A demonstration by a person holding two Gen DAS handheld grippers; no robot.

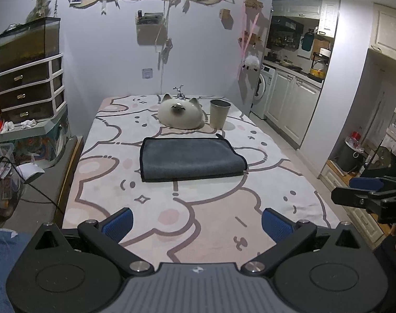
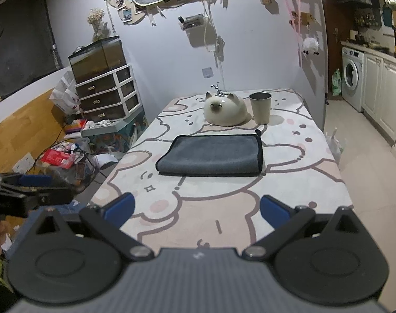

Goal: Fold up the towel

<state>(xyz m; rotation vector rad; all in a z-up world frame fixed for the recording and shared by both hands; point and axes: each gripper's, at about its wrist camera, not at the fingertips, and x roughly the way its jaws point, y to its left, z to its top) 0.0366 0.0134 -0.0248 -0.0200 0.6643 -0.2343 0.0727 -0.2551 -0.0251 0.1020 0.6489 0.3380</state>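
A dark grey towel [image 1: 190,159] with black trim lies folded flat in the middle of the table, on a cartoon-print cloth [image 1: 203,216]. It also shows in the right wrist view [image 2: 211,155]. My left gripper [image 1: 196,224] is open and empty, held back over the table's near end, well short of the towel. My right gripper [image 2: 196,210] is open and empty, also over the near end. Each gripper shows at the edge of the other's view: the right one [image 1: 365,190] and the left one [image 2: 28,187].
A white cat-shaped ceramic [image 1: 181,114] and a beige cup [image 1: 219,113] stand behind the towel near the wall. A drawer unit with a glass tank [image 1: 28,78] and clutter stand left of the table. Kitchen cabinets and a washing machine [image 2: 353,77] are to the right.
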